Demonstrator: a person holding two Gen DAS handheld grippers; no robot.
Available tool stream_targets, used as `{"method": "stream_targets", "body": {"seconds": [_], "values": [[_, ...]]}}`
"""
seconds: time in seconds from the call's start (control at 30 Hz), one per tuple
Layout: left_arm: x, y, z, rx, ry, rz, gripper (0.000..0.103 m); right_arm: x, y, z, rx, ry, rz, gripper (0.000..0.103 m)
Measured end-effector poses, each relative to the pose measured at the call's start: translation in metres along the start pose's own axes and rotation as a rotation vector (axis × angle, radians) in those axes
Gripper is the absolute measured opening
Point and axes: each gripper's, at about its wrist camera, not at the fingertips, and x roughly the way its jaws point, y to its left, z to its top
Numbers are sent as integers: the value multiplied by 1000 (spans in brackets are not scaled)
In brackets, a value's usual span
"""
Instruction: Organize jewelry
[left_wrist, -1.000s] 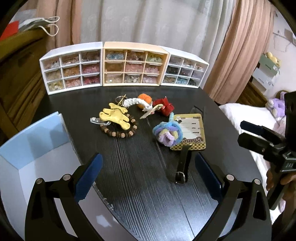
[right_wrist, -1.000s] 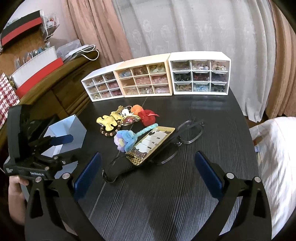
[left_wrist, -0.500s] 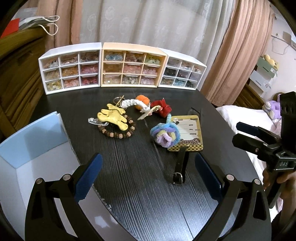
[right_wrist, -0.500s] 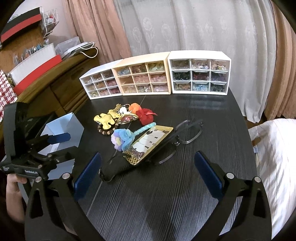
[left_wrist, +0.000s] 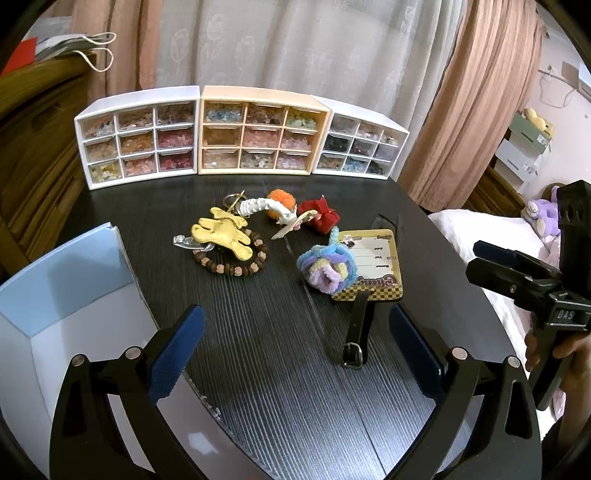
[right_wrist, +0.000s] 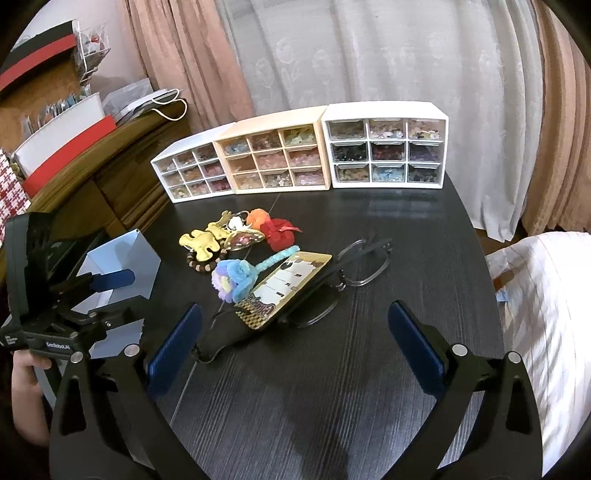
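Nearest the viewer, the left claw hangs spread wide and empty over the near edge of the dark tabletop, and the right claw is likewise spread and empty over its own near edge. By the tabletop's left edge stands an open blue-and-white box, likely the place for the loose pieces. Toward the middle lies the jewelry, crowded together: a checkered tag with its black strap reaching nearest, a pastel fuzzy flower lying partly on the tag, then a wooden bead bracelet under a yellow charm, and beyond these an orange pompom and a red bow. Along the far edge sit three small drawer cabinets. The risk lies in that crowding (pieces overlap and touch): a claw closing on one item could well drag a neighbour along, and the thin strap may slip from the pads.
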Motion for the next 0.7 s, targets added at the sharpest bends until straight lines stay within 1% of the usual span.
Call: {"method": "stream_targets", "body": {"seconds": [0.7], "values": [[0,0,0,-2,-4,-4,99,-1,1,0,-4,-3,-9,96]]}}
